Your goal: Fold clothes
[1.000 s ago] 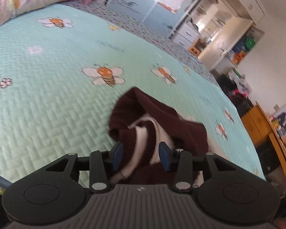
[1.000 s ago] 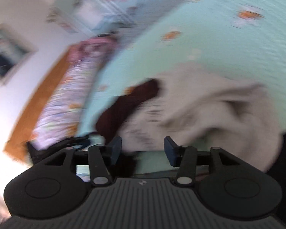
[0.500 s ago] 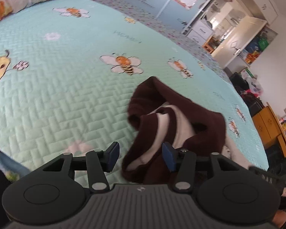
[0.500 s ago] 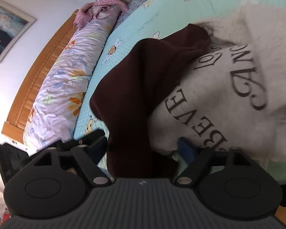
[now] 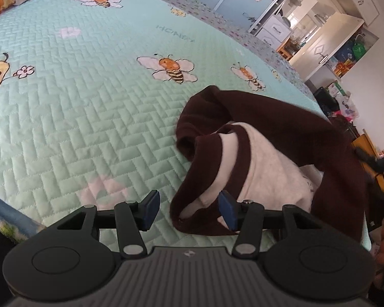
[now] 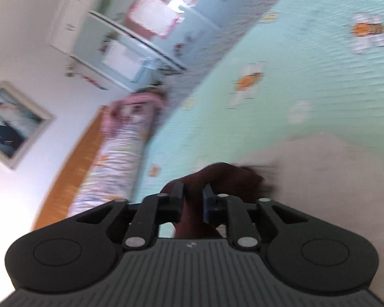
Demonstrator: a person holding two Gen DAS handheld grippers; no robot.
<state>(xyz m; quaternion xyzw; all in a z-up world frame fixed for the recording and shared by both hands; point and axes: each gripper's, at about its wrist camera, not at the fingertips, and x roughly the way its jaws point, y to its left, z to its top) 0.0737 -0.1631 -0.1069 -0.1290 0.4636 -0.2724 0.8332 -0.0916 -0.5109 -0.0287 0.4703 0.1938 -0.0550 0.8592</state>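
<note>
Left wrist view: maroon-and-grey sweatshirt point(image 5: 266, 158) lies crumpled on the bee-print quilt point(image 5: 89, 117) of the bed, near its front edge. My left gripper point(image 5: 188, 208) has been opening, now abt half wide, maroon collar edge between the pads but not pinched. Right gripper point(image 6: 193, 199) has just been closing, now narrow, clamped on a maroon fold. Best bet imo: pinch the collar w/ left, then pull apart evenly to spread it flat.
</note>
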